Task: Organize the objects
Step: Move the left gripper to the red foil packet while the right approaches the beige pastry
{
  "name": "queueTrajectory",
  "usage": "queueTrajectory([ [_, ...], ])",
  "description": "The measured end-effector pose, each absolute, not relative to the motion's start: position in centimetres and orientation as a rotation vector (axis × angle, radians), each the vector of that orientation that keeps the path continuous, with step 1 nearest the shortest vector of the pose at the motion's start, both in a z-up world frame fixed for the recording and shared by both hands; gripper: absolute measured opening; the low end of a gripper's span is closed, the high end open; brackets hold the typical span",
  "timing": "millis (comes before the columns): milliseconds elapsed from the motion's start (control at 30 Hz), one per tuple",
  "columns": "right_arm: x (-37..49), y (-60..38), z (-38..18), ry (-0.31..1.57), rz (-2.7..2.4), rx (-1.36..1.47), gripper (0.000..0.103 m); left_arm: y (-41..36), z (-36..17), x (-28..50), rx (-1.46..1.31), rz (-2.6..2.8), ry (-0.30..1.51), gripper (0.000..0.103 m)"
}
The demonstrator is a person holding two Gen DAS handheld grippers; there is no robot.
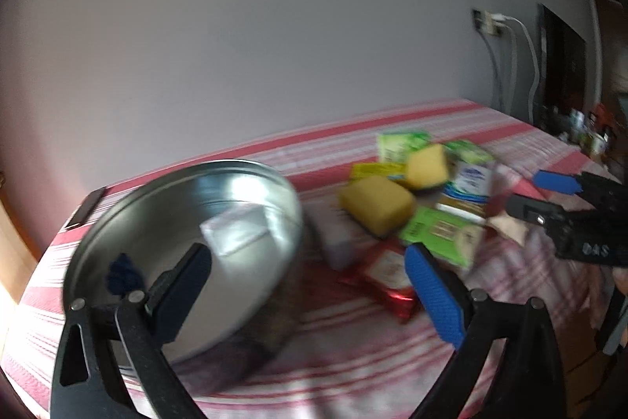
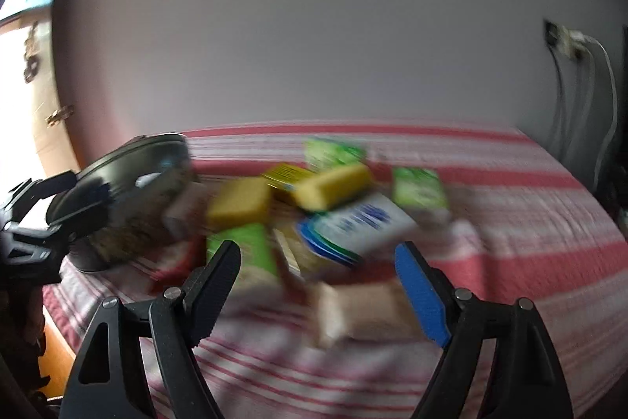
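Note:
A steel pot (image 1: 188, 242) stands at the left of a bed with a red-and-white striped cover (image 1: 353, 360); a pale box (image 1: 235, 226) lies inside it. A pile of items lies to its right: two yellow sponges (image 1: 376, 205), green packets (image 1: 439, 234), a blue-and-white carton (image 1: 471, 183) and a red packet (image 1: 388, 277). My left gripper (image 1: 310, 285) is open and empty, just over the pot's near rim. My right gripper (image 2: 318, 285) is open and empty above the pile, near a beige packet (image 2: 369, 313). Both views are blurred.
A plain wall runs behind the bed. A socket with white cables (image 1: 506, 38) hangs at the right. The right gripper's body (image 1: 581, 218) shows at the right of the left wrist view. A wooden edge (image 2: 59, 340) borders the bed at the left.

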State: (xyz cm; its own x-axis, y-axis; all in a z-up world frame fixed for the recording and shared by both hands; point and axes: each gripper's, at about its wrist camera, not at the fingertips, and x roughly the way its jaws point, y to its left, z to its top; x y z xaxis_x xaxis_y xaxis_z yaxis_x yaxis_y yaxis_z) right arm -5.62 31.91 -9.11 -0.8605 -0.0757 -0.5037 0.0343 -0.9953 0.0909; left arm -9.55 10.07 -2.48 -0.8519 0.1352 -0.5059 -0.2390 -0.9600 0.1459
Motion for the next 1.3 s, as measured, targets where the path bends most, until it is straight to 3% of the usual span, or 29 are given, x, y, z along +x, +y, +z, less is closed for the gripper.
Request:
queueTrajectory([
  [200,-5.4,32.9,-9.9,-0.072,-3.004,0.851,0.083,13.3,-3.8,-9.4,-0.785,2.767,0.362,0.100],
  [700,-7.9,32.8,-11.8,0.063,-2.926,1.150,0.083,13.9,-6.4,-11.1,-0.943,2.703,0.301,0.098],
  [767,-8.0,32.7,-12.0,0.083,-2.922,1.160,0.083,13.7,-6.6,-11.4,-0.966,2.689,0.281,0.093],
  [1200,-7.8,32.6,-12.0,0.101,-2.918,1.159,0.083,14.4,-6.7,-12.3,-1.034,2.655,0.271,0.093],
  [1300,-7.7,32.6,-12.1,0.105,-2.921,1.156,0.083,14.1,-7.1,-12.7,-1.064,2.649,0.235,0.080],
])
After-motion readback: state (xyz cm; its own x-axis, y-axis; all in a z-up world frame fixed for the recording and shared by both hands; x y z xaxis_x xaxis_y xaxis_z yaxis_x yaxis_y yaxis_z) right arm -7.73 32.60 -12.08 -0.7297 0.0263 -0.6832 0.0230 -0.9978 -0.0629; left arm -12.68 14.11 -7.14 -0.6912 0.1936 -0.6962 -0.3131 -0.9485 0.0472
